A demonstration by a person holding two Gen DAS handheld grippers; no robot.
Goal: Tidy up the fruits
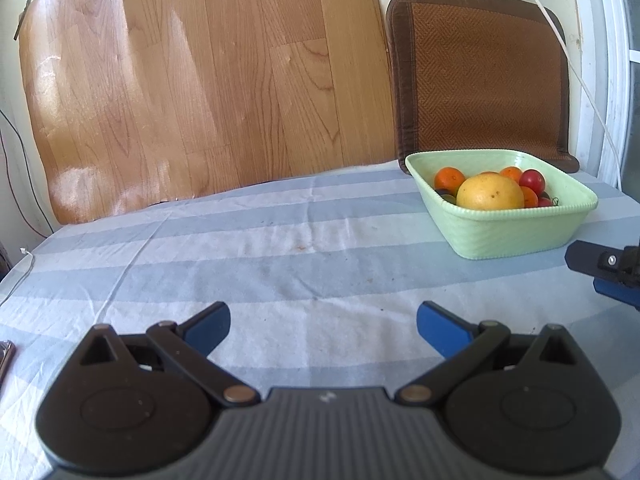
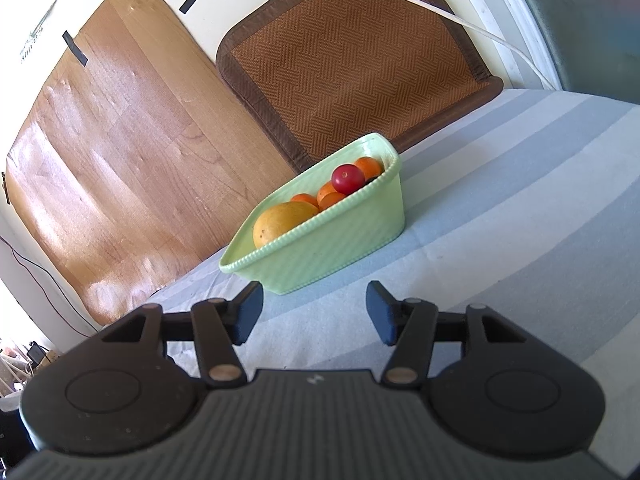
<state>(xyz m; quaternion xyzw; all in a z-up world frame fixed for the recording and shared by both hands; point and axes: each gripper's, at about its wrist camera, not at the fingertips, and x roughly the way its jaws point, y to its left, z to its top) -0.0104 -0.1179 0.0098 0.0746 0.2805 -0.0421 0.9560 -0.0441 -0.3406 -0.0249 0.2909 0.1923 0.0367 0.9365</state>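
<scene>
Left wrist view: your left gripper stands wide and empty over the striped cloth on the surface, well apart from the green basket at the far right. The basket holds a large yellow citrus, several small oranges and cherry tomatoes. You see a fingertip of the right gripper just beside its near corner. Right wrist view: your right gripper is about half open with nothing between the pads, pointing at the basket, which sits near. A tomato rides on top of the pile. Judgement: the big citrus looks heavy, firm and smooth; take it across its widest middle. The tomatoes are probably soft and slippery; close gently. The basket seems light and may slide.
</scene>
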